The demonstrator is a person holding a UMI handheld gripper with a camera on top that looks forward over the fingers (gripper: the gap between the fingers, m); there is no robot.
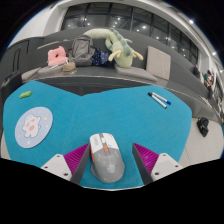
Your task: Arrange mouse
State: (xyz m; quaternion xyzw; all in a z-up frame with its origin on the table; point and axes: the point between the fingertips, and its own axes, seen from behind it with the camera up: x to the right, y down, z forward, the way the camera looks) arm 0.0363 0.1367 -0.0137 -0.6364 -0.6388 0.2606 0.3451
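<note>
A grey and white mouse (107, 160) with an orange stripe lies on a teal desk mat (110, 115), its front pointing away from me. It sits between my two fingers, whose magenta pads (74, 158) flank it with a small gap on each side. My gripper (110, 152) is open around the mouse, which rests on the mat.
A small round pale mouse pad (32, 124) with a cartoon print lies on the mat to the left. A pen (160, 98) lies at the mat's far right. A green plush toy (116, 46), a pink item (56, 57) and bags sit beyond the mat.
</note>
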